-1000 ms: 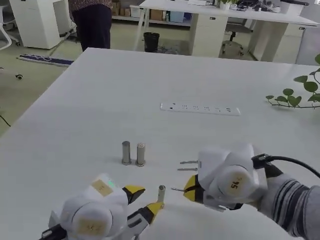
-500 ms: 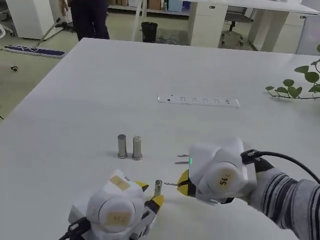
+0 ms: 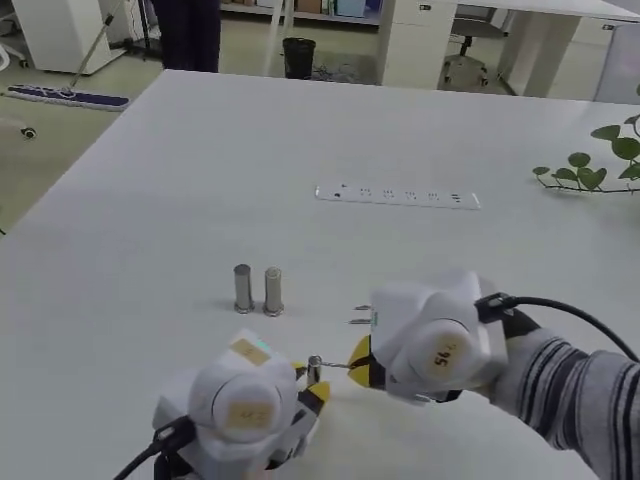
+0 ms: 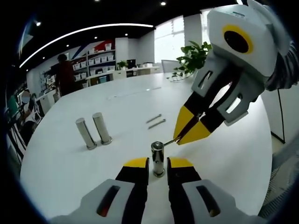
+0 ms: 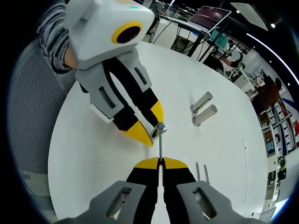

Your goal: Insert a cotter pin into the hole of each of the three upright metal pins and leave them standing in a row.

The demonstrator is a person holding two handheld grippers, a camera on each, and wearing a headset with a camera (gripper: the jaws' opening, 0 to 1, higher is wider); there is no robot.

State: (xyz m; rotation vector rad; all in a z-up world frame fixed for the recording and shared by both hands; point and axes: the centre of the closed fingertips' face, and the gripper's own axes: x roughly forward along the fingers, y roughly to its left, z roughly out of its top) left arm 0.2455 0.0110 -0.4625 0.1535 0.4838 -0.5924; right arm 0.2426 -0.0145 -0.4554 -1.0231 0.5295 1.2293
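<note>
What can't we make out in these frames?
- Hole in the held metal pin: too small in the left gripper view; in the head view the left claw covers its base.
- Whether the cotter pin tip is in: too small where it meets the pin, both gripper views.
- Spare cotter pins: partly behind the right claw housing, head view.

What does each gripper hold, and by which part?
The left gripper grips a metal pin by its lower shaft; the right gripper pinches a cotter pin by its rear end.
</note>
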